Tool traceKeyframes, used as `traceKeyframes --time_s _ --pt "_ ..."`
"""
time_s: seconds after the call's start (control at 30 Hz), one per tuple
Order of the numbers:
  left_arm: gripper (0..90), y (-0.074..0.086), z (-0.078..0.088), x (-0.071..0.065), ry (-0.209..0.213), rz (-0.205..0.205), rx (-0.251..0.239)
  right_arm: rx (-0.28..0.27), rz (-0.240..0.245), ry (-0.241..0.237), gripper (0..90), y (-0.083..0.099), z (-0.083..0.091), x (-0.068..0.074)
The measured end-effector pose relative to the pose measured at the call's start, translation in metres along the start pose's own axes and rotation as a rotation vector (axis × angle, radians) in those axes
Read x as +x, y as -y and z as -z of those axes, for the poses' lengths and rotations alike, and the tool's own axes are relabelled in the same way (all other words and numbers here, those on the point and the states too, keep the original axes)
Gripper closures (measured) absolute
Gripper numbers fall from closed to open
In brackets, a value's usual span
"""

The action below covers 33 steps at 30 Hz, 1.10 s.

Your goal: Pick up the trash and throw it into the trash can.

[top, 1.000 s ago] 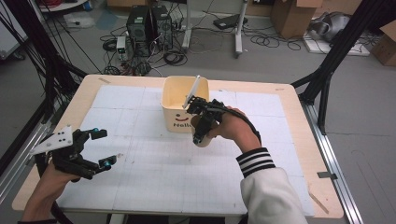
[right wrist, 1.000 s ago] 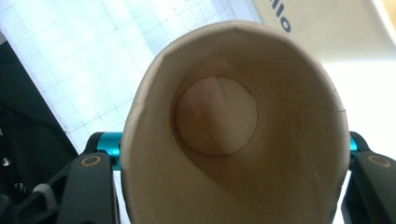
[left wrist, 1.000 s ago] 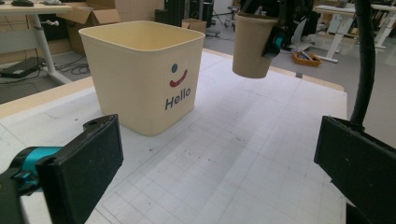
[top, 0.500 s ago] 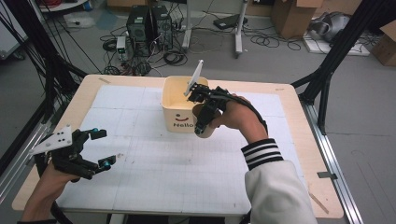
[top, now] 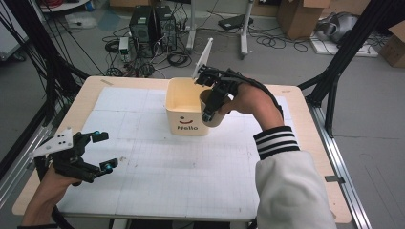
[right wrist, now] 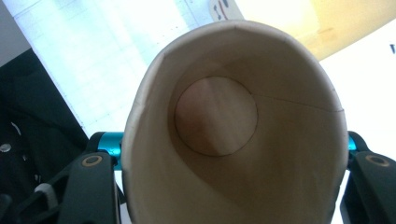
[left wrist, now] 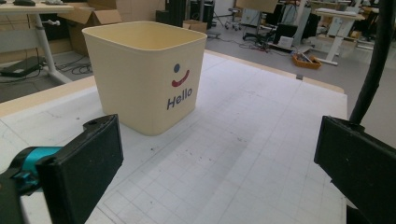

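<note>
Right tool (top: 210, 102): clamped on a brown paper cup (top: 213, 110), one jaw on each side of its wall; in the right gripper view both jaws are partly covered by the cup and cut off at the bottom edge.
Paper cup: held in the air, tilted, at the near right corner of the cream bin (top: 184, 107), above the desk (top: 305, 143); its lower part overlaps the bin's front wall in the high view, so contact with the bin is hard to judge.
Cup inside (right wrist: 215, 116): bare round bottom and a side seam; the near rim runs out of frame.
Cream bin: upright on the white grid mat (top: 191, 167), "Hello" and a smile on its front; its floor is hidden.
Left tool (top: 98, 152): jaws wide apart, nothing between them, low over the mat's left part, well apart from the bin.
Left tool's jaws in its own view: both cut off by the frame edges.
</note>
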<state>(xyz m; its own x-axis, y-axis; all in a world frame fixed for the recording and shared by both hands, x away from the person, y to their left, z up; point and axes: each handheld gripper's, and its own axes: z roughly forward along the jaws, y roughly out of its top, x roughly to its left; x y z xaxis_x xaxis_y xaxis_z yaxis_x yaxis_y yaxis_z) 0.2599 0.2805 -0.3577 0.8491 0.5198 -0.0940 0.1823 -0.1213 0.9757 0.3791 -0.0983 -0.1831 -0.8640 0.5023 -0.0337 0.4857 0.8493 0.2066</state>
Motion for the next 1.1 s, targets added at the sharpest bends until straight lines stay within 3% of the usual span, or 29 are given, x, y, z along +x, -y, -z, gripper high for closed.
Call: traceKeyframes --time_s 0.63,1.1 --pt "1.7 0.002 -0.001 0.002 -0.005 0.002 0.009 -0.031 -0.013 0.022 34.2 -0.006 0.040 -0.016" --pt "1.7 0.002 -0.001 0.002 -0.009 0.004 0.009 -0.039 -0.028 0.024 34.5 -0.010 0.049 -0.026"
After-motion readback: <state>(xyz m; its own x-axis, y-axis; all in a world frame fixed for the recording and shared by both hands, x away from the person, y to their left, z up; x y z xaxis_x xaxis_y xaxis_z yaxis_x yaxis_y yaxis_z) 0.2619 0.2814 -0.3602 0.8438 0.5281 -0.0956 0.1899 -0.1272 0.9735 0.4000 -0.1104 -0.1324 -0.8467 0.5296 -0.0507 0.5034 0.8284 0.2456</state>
